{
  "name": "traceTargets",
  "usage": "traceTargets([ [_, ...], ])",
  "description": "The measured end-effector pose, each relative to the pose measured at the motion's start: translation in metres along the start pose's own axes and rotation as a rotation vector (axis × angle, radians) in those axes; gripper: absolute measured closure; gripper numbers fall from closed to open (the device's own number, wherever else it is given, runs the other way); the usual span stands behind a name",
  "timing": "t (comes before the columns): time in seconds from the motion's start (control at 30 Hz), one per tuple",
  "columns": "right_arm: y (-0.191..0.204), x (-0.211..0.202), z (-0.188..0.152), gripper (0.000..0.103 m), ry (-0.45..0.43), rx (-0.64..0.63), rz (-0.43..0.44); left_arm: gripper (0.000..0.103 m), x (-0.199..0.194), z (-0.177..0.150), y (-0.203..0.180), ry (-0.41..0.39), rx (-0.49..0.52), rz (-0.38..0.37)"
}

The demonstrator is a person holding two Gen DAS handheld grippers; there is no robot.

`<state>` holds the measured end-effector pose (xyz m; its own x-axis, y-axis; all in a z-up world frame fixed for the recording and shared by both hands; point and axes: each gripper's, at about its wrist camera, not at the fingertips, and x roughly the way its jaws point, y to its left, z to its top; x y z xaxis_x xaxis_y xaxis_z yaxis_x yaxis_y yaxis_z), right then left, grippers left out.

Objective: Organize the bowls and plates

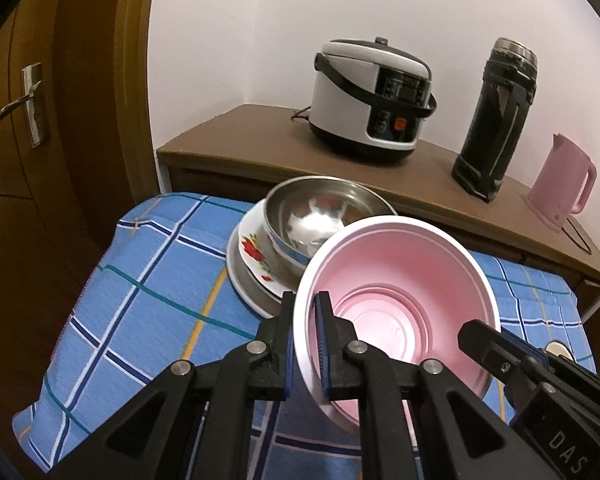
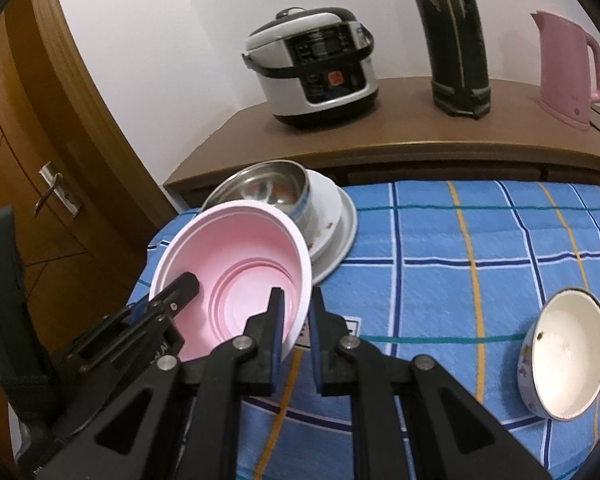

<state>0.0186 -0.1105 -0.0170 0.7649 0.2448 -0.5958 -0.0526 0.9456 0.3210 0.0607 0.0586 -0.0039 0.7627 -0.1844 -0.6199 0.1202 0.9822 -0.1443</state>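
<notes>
A pink bowl with a white outside (image 1: 400,292) (image 2: 236,256) is held above the blue checked cloth. My left gripper (image 1: 306,312) is shut on its left rim and my right gripper (image 2: 296,312) is shut on its right rim. Behind it stands a stack: a steel bowl (image 1: 320,212) (image 2: 268,188) inside a floral white plate (image 1: 252,252) (image 2: 328,216) on a grey plate (image 1: 240,280) (image 2: 346,232). A cream enamel bowl (image 2: 568,348) lies on the cloth at the right, apart from both grippers.
The table's blue checked cloth (image 1: 140,300) (image 2: 460,260) ends in a left edge near a wooden door (image 1: 20,120). A brown cabinet (image 1: 260,136) behind carries a rice cooker (image 1: 372,100) (image 2: 316,68), a black flask (image 1: 496,120) (image 2: 456,40) and a pink kettle (image 1: 560,188) (image 2: 568,68).
</notes>
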Motion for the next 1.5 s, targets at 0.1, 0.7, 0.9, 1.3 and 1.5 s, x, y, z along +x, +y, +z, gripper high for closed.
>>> traceTargets([
  [0.1,0.005,0.000,0.005,0.091,-0.009,-0.007,0.008,0.092,0.000,0.004,0.005,-0.005,-0.013,-0.003],
  [0.7,0.018,0.020,0.045,0.091,-0.075,-0.019,0.035,0.092,0.021,0.054,0.015,-0.048,-0.042,-0.005],
  [0.9,0.012,0.033,0.059,0.091,-0.101,-0.008,0.025,0.092,0.037,0.069,0.006,-0.060,-0.024,0.003],
  [1.3,-0.006,0.073,0.073,0.091,-0.059,0.045,0.035,0.092,0.074,0.080,0.005,-0.033,-0.029,0.011],
  [1.5,-0.009,0.085,0.072,0.091,-0.053,0.057,0.036,0.092,0.082,0.081,0.007,-0.025,-0.036,0.011],
])
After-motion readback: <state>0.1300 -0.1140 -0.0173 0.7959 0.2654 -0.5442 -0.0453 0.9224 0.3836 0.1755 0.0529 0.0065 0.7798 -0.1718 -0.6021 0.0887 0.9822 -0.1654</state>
